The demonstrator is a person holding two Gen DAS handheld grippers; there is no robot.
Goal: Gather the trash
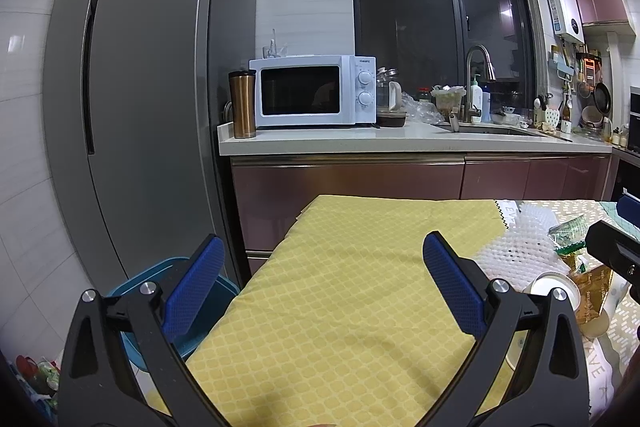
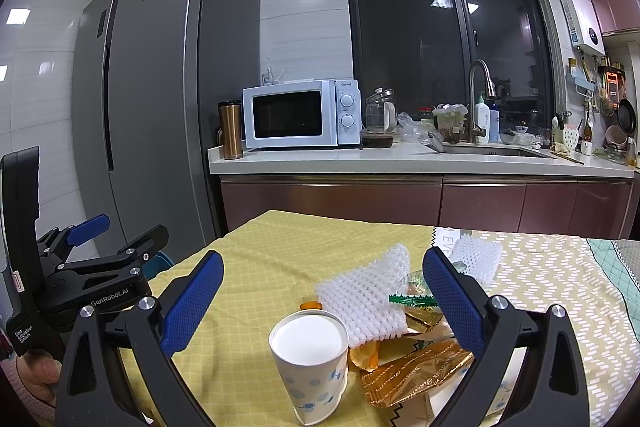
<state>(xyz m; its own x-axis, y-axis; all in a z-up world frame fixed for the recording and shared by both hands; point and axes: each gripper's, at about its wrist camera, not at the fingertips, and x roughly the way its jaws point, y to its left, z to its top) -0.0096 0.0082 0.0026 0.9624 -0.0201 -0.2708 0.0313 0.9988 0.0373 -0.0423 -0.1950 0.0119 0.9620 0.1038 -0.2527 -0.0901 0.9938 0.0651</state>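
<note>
Both grippers are up over the table, and neither one has anything in it. The right gripper [image 2: 323,301] hangs with its blue pads [image 2: 452,301] spread wide, looking straight down on the trash pile on the yellow checked tablecloth [image 2: 260,259]. Nearest the camera stands a paper cup [image 2: 310,367], upright, white with blue dots, sitting between the two fingers but touched by neither. Just behind it lies a white foam fruit net [image 2: 366,301], its near edge resting over crinkled gold foil wrappers [image 2: 416,373] that spread to the cup's right. A green-edged clear wrapper [image 2: 414,301] pokes out beside the right pad, and a second piece of foam net [image 2: 480,257] lies farther back on the neighbouring chevron-patterned cloth [image 2: 560,287]. A small orange bit shows behind the cup; what it is, hard to say. Over on the left wrist view, the left gripper [image 1: 324,269] is also parted wide, poised above bare yellow cloth with the trash pile off to its right. Below its left finger, down beside the table, a blue bin [image 1: 132,291] peeks out, standing close to the grey refrigerator [image 1: 140,87]. In the background, a white microwave [image 1: 312,91] and a copper travel mug [image 1: 242,105] sit on the counter, sink tap [image 1: 478,67] to the right.
</note>
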